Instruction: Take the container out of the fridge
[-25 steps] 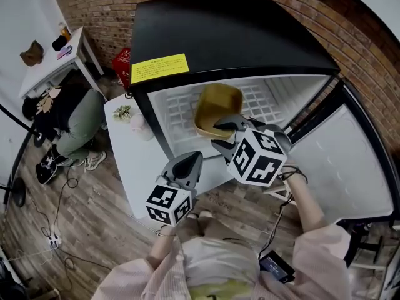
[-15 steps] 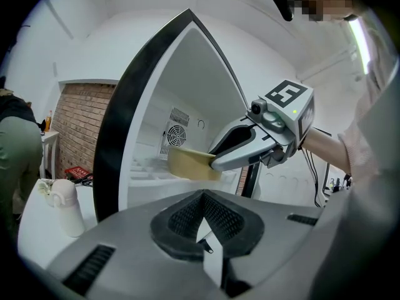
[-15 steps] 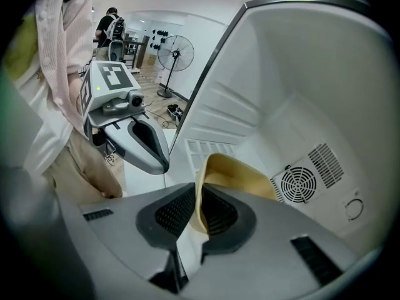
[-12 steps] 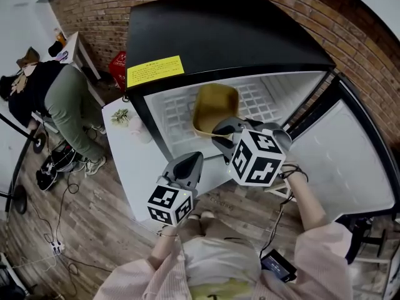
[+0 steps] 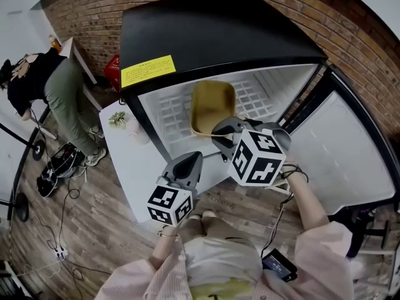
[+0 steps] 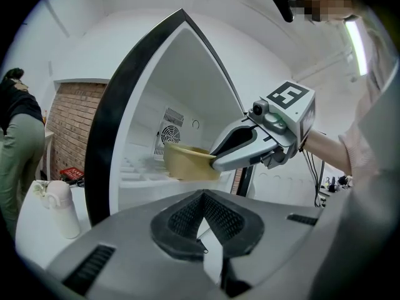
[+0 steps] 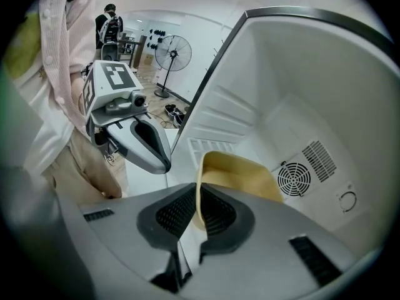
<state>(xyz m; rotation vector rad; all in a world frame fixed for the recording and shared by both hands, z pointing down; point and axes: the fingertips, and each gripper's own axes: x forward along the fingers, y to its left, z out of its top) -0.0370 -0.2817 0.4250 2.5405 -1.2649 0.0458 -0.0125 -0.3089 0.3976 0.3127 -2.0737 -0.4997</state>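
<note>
Right tool (image 7: 197, 210): jaws closing, pads pinching the near rim of the container (image 5: 212, 104).
Container: inside the open fridge (image 5: 219, 30), near its front edge.
Left tool (image 6: 203, 197): jaws together, empty.

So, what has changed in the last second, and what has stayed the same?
The jaws of the right hand-held gripper are closing on the near rim of the yellow container, where a second ago they stood open at it. The person at the left has risen from a crouch. The container, the fridge and the shut left hand-held gripper stayed put.
</note>
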